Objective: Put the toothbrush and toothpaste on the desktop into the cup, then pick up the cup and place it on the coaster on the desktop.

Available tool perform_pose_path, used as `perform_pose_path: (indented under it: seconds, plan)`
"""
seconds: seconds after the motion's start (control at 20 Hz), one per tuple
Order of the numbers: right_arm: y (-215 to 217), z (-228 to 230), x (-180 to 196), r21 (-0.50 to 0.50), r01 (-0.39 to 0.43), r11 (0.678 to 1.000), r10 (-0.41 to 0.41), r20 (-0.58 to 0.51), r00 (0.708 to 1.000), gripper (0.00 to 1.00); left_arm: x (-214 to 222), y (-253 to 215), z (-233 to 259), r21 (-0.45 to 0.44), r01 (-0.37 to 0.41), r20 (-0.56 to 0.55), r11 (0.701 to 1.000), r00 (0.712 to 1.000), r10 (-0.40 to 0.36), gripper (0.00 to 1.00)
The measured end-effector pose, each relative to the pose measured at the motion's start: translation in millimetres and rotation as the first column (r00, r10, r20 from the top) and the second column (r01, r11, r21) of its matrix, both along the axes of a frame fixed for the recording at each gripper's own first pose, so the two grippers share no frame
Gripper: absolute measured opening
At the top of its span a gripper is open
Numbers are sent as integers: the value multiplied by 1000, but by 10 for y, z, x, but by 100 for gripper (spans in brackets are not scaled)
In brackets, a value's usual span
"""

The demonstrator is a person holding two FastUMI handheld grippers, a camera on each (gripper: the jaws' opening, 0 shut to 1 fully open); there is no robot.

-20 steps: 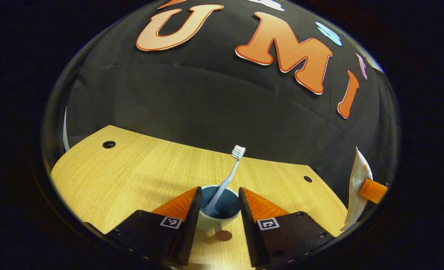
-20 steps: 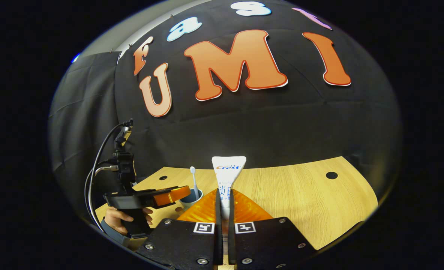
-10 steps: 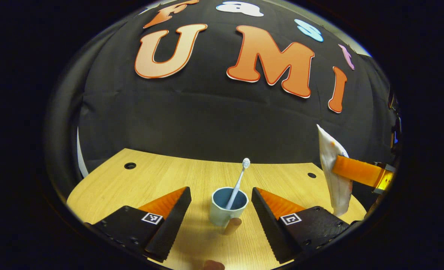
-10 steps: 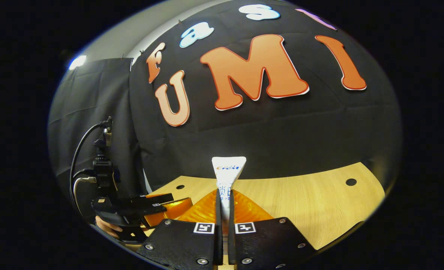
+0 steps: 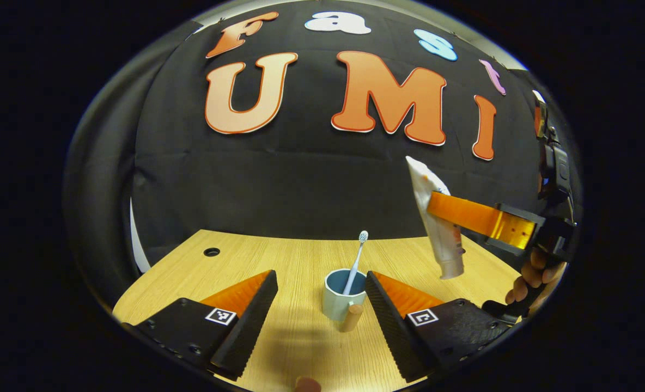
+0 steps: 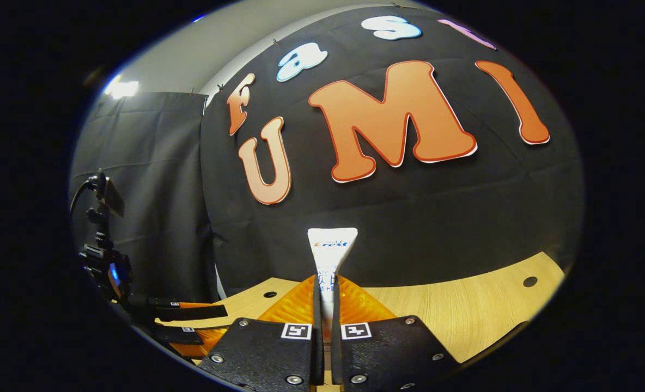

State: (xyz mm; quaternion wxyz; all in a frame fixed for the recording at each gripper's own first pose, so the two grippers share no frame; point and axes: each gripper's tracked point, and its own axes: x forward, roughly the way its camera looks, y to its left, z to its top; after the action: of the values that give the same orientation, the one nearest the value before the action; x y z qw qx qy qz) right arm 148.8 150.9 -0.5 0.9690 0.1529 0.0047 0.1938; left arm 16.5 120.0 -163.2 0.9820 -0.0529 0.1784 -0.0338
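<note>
Since a second ago our left gripper (image 5: 317,305) has backed off the cup (image 5: 343,296), and the toothpaste (image 5: 437,223) has swung in above the counter (image 5: 279,261).

In the left gripper view our fingers stand wide; the toothbrush (image 5: 355,260) leans in the blue-lined cup; the white tube hangs cap-down, so we should centre it over the rim before releasing. In the right gripper view our right gripper (image 6: 327,305) pinches the tube's flat crimped end.

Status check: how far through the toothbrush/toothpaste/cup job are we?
Done: toothbrush stands in the cup. In hand: right gripper is clamped on the toothpaste, held in the air to one side of the cup; left gripper is open. Left: drop the toothpaste in, then move the cup to the coaster.
</note>
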Motion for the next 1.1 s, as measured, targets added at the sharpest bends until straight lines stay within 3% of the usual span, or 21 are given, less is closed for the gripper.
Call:
perform_pose_path:
  seconds: [0.35,0.7,1.1]
  plan:
    - [292,37,229,12,-32,999,30,93,995,6,-179,83,202,22,-9,146,1000,989,6,98]
    - [688,-241,454,12,-91,996,89,103,991,5,-276,197,13,-20,-22,124,1000,992,24,98]
    - [849,-566,686,-36,-66,997,69,87,994,6,-324,315,-124,-29,-56,91,998,994,59,98]
